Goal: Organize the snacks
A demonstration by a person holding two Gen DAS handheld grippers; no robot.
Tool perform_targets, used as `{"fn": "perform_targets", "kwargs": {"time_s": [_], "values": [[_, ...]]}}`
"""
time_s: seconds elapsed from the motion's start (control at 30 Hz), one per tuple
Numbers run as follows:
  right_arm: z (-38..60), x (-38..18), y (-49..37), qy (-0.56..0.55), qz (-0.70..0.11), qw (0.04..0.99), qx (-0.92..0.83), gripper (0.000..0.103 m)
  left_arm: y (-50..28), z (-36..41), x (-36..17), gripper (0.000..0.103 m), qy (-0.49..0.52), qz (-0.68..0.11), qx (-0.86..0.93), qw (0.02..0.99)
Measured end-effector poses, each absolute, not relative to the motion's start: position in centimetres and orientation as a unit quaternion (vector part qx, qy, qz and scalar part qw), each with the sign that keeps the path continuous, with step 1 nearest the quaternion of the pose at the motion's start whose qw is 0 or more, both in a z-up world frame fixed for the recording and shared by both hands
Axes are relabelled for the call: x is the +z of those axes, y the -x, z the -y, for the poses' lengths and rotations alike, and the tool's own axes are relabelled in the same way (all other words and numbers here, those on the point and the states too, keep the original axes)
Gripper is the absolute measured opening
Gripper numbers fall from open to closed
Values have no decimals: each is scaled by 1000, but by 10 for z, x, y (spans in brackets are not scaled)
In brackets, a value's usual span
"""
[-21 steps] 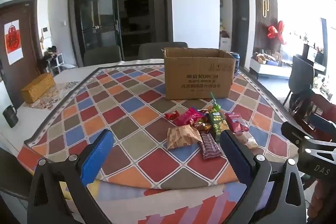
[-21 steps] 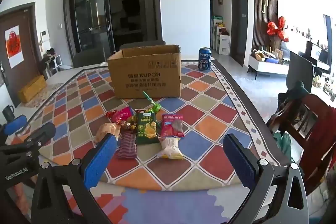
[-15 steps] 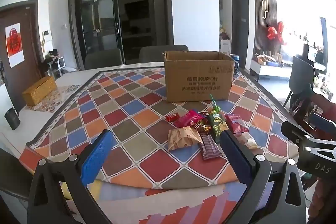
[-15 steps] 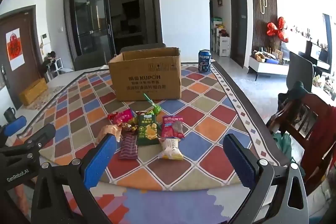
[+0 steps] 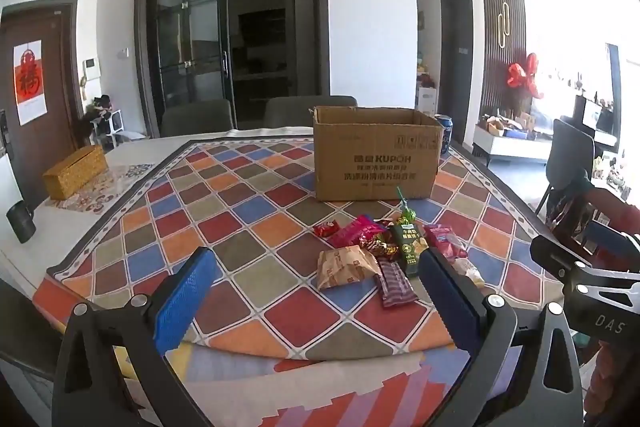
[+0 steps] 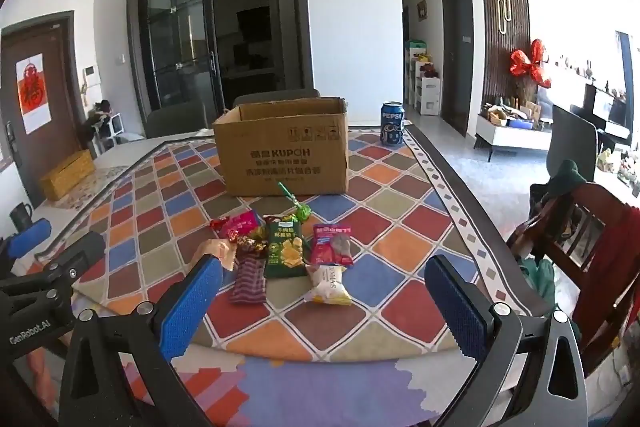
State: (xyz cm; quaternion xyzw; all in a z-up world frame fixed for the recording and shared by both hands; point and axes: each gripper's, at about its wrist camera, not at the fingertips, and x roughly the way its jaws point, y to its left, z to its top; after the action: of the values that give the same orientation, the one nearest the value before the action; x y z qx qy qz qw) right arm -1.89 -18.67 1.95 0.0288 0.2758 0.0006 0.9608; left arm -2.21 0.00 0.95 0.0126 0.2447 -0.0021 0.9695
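A pile of snack packets lies on the checked tablecloth (image 5: pixel 256 219) in front of an open cardboard box (image 5: pixel 374 155) (image 6: pixel 282 151). In the pile are a tan packet (image 5: pixel 344 267), a striped maroon packet (image 6: pixel 248 281), a dark green packet (image 6: pixel 285 251), a red packet (image 6: pixel 332 245), a white packet (image 6: pixel 329 285), pink wrappers (image 6: pixel 240 223) and a green lollipop (image 6: pixel 300 211). My left gripper (image 5: pixel 316 287) hovers open near the table's front edge, left of the pile, holding nothing. My right gripper (image 6: pixel 320 303) is open and empty just before the white packet.
A blue Pepsi can (image 6: pixel 392 123) stands right of the box at the back. A woven yellow box (image 5: pixel 74 171) and a dark mug (image 5: pixel 20 227) sit at the table's left end. Grey chairs (image 5: pixel 308 111) stand behind the table, a wooden chair (image 6: pixel 576 227) at the right.
Both grippers have tilted up slightly, so the table and box sit lower in each view. The snacks have not moved and both grippers stay open.
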Motion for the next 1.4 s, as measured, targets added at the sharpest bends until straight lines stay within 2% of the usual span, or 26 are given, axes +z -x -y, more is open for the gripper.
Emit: {"fn": "perform_targets", "kwargs": {"time_s": [1.4], "values": [[180, 12, 21, -25, -277, 960, 5, 102, 27, -3, 7, 103, -7, -241, -8, 971]]}}
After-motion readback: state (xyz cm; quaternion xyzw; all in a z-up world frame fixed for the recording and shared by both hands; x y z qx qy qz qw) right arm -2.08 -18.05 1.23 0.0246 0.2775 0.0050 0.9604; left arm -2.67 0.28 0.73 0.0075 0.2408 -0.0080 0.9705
